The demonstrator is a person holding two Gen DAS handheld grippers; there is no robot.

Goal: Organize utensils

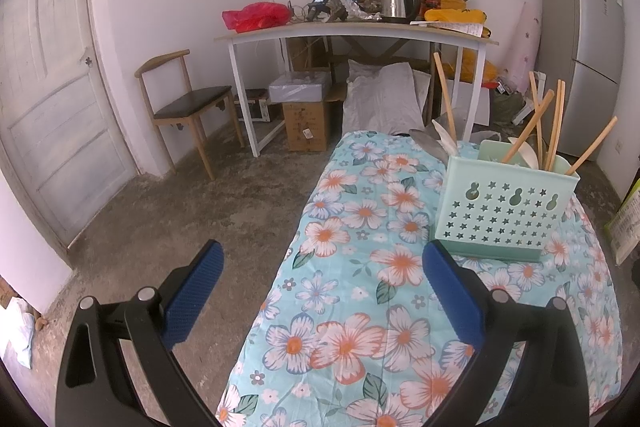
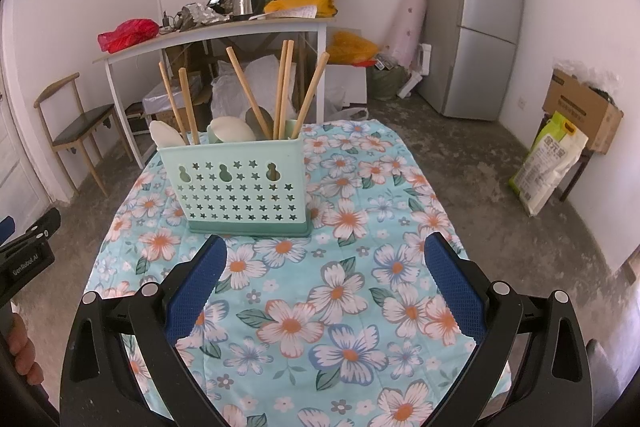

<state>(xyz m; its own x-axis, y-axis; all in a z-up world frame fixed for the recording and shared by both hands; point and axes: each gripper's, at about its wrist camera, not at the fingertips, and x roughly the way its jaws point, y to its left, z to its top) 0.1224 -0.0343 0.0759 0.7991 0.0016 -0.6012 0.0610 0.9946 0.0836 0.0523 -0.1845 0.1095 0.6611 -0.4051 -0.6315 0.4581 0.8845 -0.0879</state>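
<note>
A: Where are the utensils found?

B: In the mint-green perforated caddy (image 2: 240, 183), stood upright on the flower-patterned bench (image 2: 360, 307). Wooden chopsticks (image 2: 248, 93) and white spoons (image 2: 232, 129) are seen leaning in it.

A: And the claws?

B: The left claw (image 1: 322, 297) and the right claw (image 2: 326, 291) are both spread wide; nothing is held.

A: How would the pieces handle?

B: The chopsticks are judged light, stiff and smooth, best pinched on the upper shaft. The spoons may be brittle if ceramic, which cannot be told; the handles are hidden.
</note>
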